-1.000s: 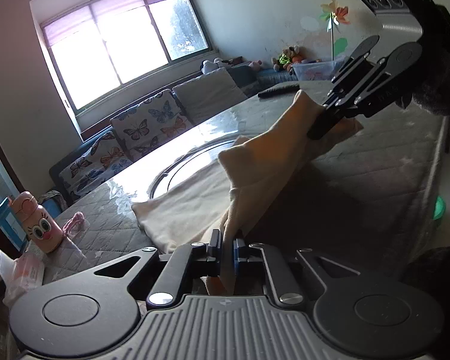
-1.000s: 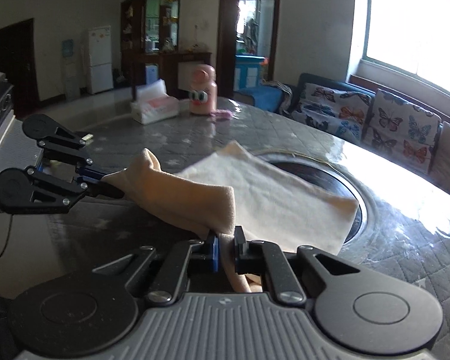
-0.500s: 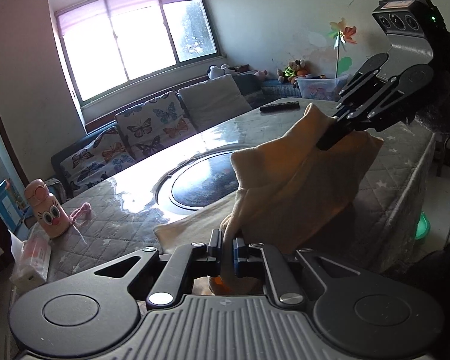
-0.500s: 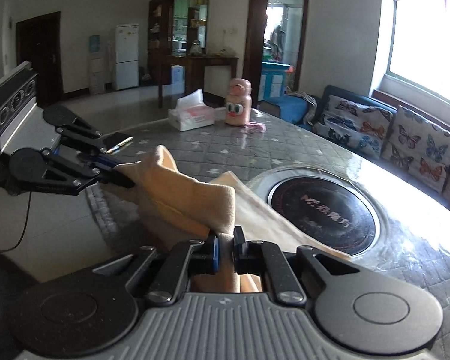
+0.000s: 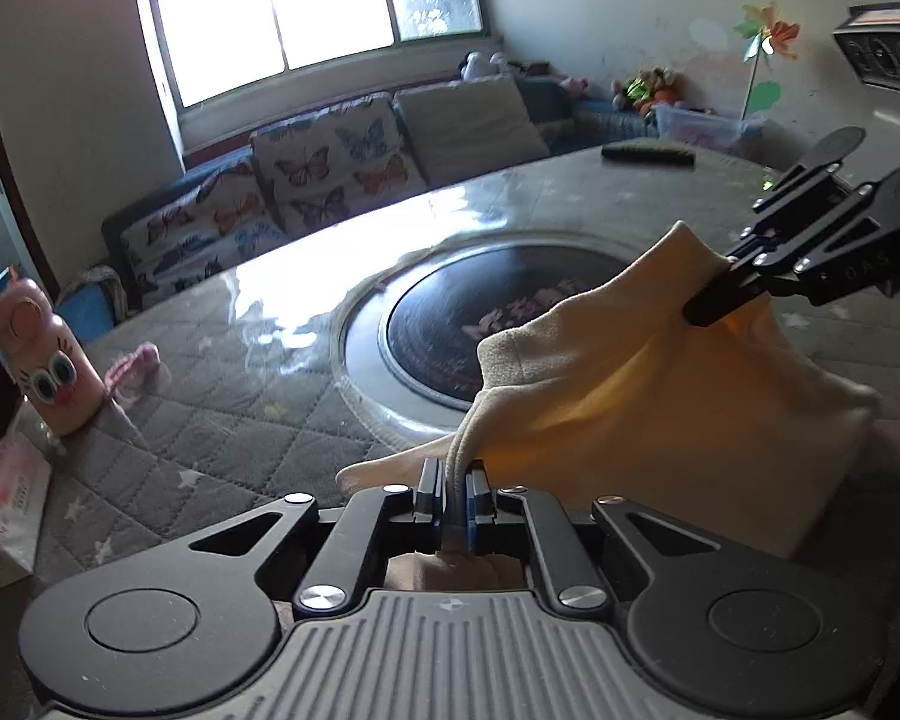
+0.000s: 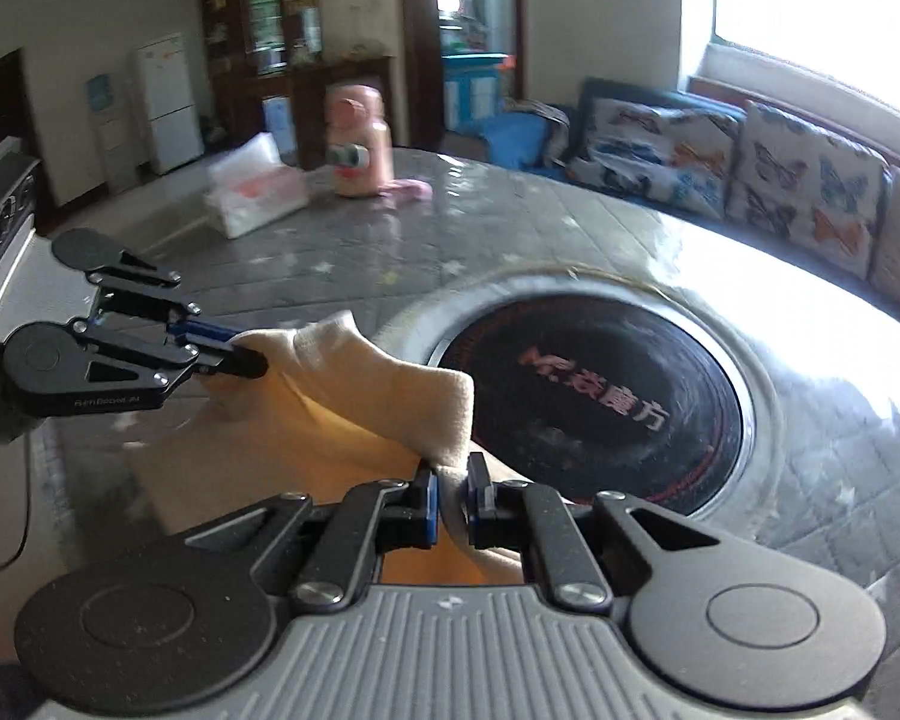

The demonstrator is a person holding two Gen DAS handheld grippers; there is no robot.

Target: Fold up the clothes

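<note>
garment (image 5: pixel 648 396): 1 | grippers: 2 | bottle (image 5: pixel 45 360): 1 | butterfly cushions (image 5: pixel 330 168): 2

Soft matt cloth (image 5: pixel 660 408) (glossy table (image 5: pixel 306 276))

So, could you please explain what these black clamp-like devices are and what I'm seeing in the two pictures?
There is no robot here: a person holds a two-finger gripper in each hand, and each gripper carries a wide-angle camera looking along its fingers. One picture comes from the left gripper, the other from the right gripper, and each also shows the other gripper off to the side. Both are shut on the same cream cloth, which hangs between them above a grey quilted table. A round dark plate is set into the table's middle. Farther off on the table stand a pink cartoon bottle, a tissue pack and a dark remote.
</note>
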